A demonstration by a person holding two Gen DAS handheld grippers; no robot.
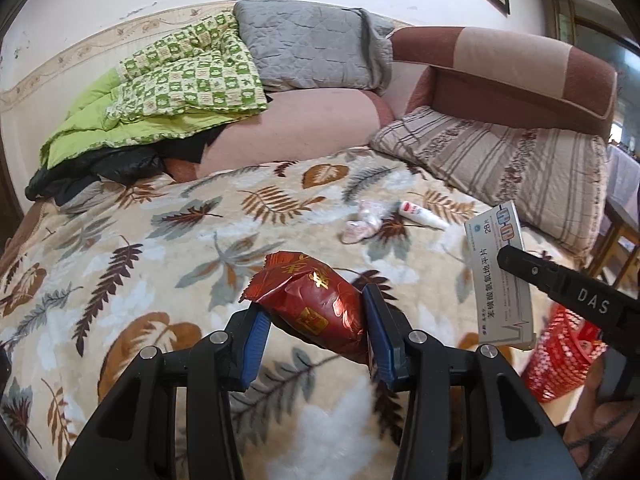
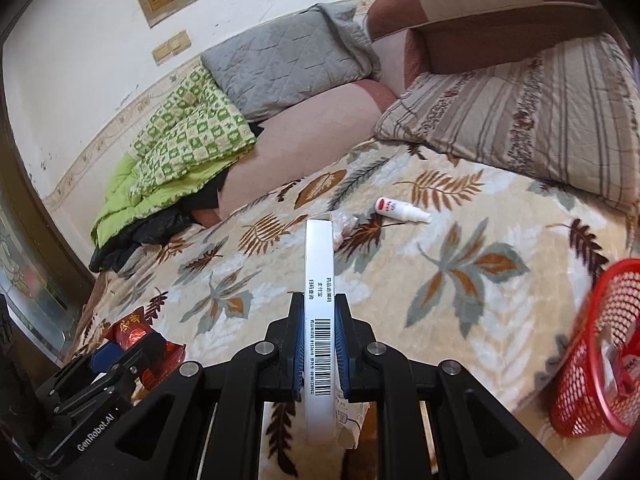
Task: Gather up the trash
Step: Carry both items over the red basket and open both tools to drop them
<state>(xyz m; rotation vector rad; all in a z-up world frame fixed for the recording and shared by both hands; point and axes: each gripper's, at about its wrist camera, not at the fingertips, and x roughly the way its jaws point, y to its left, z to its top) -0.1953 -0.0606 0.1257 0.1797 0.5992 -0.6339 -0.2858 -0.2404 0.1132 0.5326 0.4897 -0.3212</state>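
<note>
Lying loose on the leaf-patterned blanket point(image 1: 168, 240) of the bed are two items, one crumpled clear wrapper point(image 1: 365, 220) and one small white spray bottle point(image 1: 422, 215) with a red label, with one red mesh basket point(image 2: 596, 356) standing at the right edge. The left gripper point(image 1: 316, 332) is pinching one crinkled red foil packet point(image 1: 320, 300) bearing gold characters above the blanket, while the right gripper point(image 2: 319, 344) is clamping one white medicine box point(image 2: 319, 300) edge-up. The box is showing a barcode, Chinese print and "28"; the gripper bodies are reading "DAS" and "GenRobot.AI".
</note>
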